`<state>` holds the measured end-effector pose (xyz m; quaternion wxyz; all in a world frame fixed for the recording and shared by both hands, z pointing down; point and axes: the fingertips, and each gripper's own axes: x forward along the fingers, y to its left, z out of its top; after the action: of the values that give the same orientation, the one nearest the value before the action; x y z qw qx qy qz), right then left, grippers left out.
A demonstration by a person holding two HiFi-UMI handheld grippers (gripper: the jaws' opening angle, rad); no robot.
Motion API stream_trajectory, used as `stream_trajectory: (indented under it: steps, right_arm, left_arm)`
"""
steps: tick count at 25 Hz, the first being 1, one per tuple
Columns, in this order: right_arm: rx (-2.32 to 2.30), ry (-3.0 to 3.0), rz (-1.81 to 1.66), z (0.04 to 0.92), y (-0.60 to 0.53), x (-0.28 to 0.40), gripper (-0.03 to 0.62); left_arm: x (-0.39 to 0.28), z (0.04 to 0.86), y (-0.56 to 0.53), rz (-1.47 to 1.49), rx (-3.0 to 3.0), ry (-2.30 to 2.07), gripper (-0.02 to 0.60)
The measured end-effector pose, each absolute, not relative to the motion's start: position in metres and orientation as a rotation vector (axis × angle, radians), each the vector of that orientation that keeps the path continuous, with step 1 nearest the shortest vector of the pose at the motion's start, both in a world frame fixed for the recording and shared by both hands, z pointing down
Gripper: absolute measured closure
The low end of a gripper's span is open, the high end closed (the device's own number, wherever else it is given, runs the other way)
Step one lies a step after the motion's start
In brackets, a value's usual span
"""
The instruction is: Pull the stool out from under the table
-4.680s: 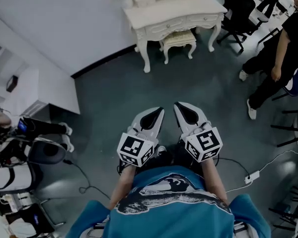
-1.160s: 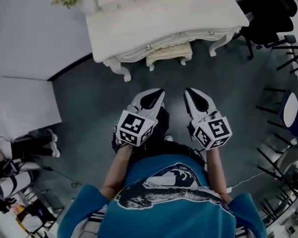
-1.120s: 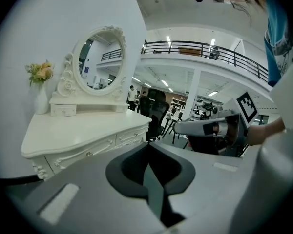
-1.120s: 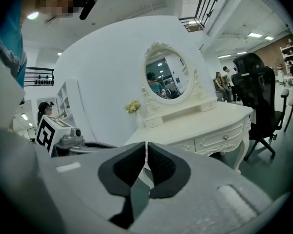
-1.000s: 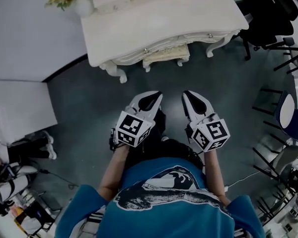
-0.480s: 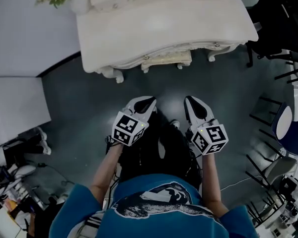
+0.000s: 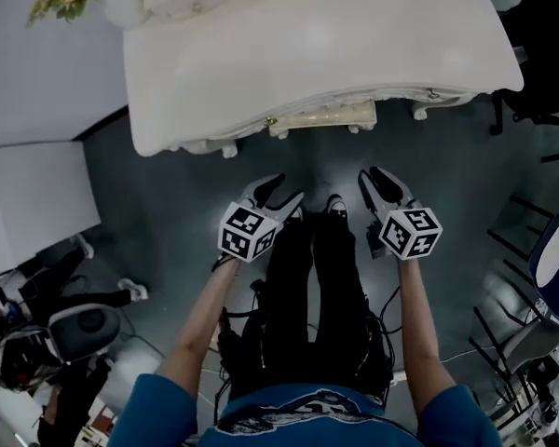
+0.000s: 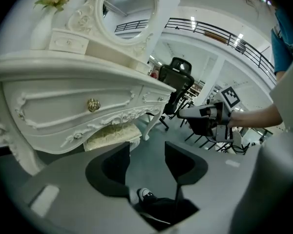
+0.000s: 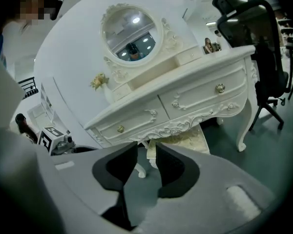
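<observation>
Lowered toward the counter since a second ago, the left gripper and right gripper have just been opened, nothing between their jaws. The stool is seen tucked under the counter, untouched; grasping and pulling remain.

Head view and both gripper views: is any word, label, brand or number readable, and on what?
No readable text anywhere.
Black-and-white marker cubes on the left gripper and right gripper: square patterns only, no letters.
Small framed picture on the white carved dressing table: too small to read.
</observation>
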<state>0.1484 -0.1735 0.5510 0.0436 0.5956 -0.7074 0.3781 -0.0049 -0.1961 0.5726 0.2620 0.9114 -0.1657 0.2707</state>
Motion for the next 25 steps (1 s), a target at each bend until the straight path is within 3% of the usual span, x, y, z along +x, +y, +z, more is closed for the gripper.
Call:
stream_trajectory:
  steps: [3, 10, 15, 19, 25]
  right_arm:
    - [1.754, -2.164, 1.174, 0.595, -0.193, 0.170, 0.436]
    - [1.644, -2.117, 1.254, 0.687, -0.221, 0.216, 0.398]
    - [1.774, -2.079, 1.375, 0.734, -0.256, 0.264, 0.370]
    - [1.869, -2.071, 1.472, 0.764, -0.276, 0.287, 0.316]
    - [1.869, -2.065, 1.585, 0.808, -0.295, 0.292, 0.230]
  left_arm:
    - [0.004, 0.611, -0.213, 0.744, 2.409, -0.513, 0.337]
    - [0.005, 0.687, -0.264, 0.634, 2.223, -0.740, 0.238]
    - [0.004, 0.735, -0.312, 0.473, 2.104, -0.881, 0.221]
    - [-0.013, 0.768, -0.336, 0.262, 1.950, -0.993, 0.203]
    - [-0.025, 0.805, -0.357, 0.071, 1.834, -1.052, 0.128]
